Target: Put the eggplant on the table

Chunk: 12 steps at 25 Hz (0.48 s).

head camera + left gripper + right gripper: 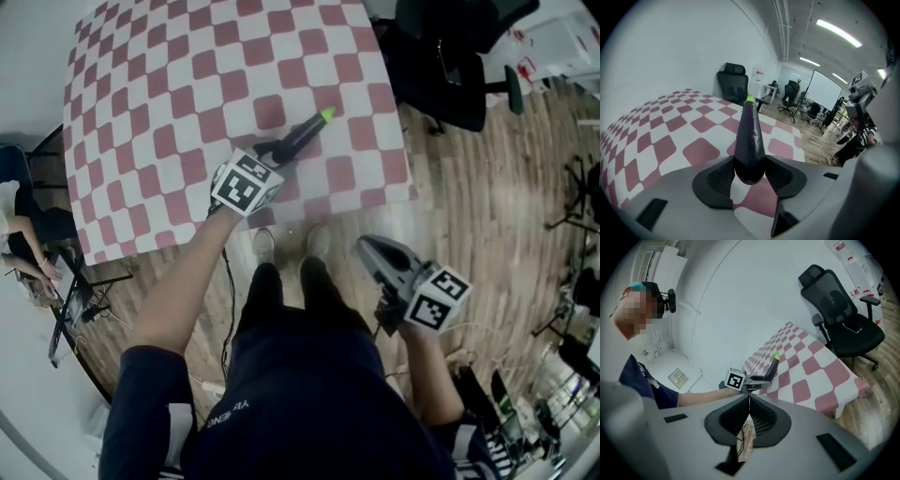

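Eggplant (307,131) is pinched at its fat end in your left claw (279,148) over the checkered bench (169,94); your right claw (373,251) is pressed together, empty, off its near edge.

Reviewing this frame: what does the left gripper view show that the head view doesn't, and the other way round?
Only the left gripper view: the black pads of the left tool pressed against the rounded end of the dark purple eggplant, plus ceiling light strips and a white screen far off.
Only the head view: the person's dark trousers, pale shoes and the left tool's marker cube.
Both: the eggplant with its green tip, the red-and-white checkered tablecloth and a black office chair.
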{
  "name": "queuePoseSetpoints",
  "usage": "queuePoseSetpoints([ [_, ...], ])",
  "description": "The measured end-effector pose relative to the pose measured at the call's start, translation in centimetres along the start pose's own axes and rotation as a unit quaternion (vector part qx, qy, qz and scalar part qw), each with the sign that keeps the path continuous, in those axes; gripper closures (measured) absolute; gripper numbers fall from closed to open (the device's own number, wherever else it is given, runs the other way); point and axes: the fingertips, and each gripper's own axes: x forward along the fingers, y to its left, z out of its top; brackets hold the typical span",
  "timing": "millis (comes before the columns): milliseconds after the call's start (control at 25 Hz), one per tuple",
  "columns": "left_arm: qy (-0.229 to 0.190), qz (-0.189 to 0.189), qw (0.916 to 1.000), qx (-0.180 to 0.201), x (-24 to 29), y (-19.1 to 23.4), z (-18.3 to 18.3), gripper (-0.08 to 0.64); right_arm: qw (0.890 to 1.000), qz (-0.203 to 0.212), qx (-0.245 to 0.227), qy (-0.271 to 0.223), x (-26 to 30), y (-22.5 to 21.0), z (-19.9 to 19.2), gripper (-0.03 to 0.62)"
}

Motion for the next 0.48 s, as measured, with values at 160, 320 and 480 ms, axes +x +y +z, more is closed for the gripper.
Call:
queuePoseSetpoints([
  [160,0.06,0.013,0.9978,0.023,2.7,0.6,-0.9,0.337,1.0,-0.011,0.01,-0.003,-1.2,-2.0,0.0,0.574],
  [320,0.101,0.027,0.9935,0.045,3.8,0.8,-1.5,0.337,1.0,-0.014,0.019,-0.004,-1.8,-3.0,-0.2,0.574],
  [480,0.109,0.035,0.9925,0.044,4.2,1.2,-1.8,0.334,1.0,-0.01,0.022,-0.003,-1.6,-3.0,-0.3,0.574],
])
